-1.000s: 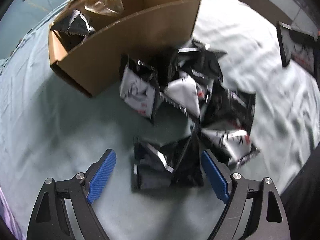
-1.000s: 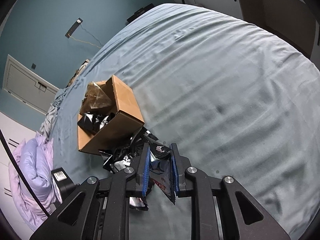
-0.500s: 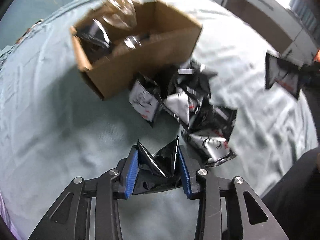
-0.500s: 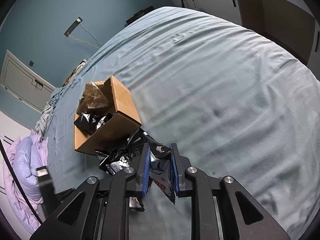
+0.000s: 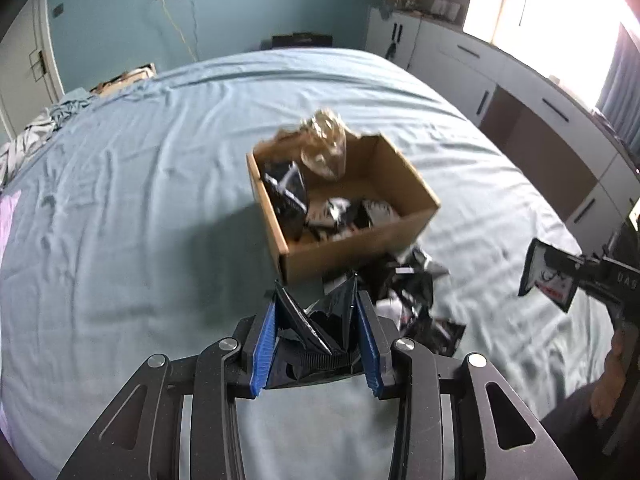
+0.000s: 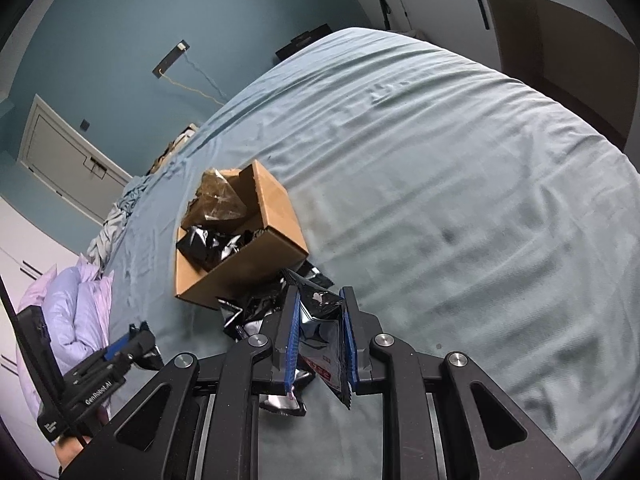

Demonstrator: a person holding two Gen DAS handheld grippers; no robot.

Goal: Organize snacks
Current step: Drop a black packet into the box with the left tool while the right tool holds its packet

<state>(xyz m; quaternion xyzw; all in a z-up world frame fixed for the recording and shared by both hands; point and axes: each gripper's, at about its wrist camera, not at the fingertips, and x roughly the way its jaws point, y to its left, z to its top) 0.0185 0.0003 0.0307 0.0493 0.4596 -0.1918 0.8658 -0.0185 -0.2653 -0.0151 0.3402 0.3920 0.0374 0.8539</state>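
Observation:
My left gripper [image 5: 317, 298] is shut on a crumpled black snack packet [image 5: 320, 328] and holds it in the air above the blue bed sheet. Just beyond it stands an open cardboard box [image 5: 360, 244] with several black packets and a crinkled clear bag [image 5: 324, 148] inside. A loose pile of black packets [image 5: 416, 300] lies against the box's near side. My right gripper [image 6: 320, 294] is shut on a black packet with a red label [image 6: 322, 336], near the same pile [image 6: 256, 304] and box [image 6: 244, 264]. That packet [image 5: 546, 280] also shows at the right edge of the left wrist view.
The bed sheet [image 6: 460, 200] stretches wide and flat to the right of the box. A lilac duvet [image 6: 76, 312] and crumpled bedding [image 5: 32, 136] lie at the bed's left side. White cabinets [image 5: 520, 80] line the wall past the bed's right edge.
My left gripper closed on a black packet from the pile and lifted it, tilting up so the box interior and room show. The right gripper stayed still with its packet.

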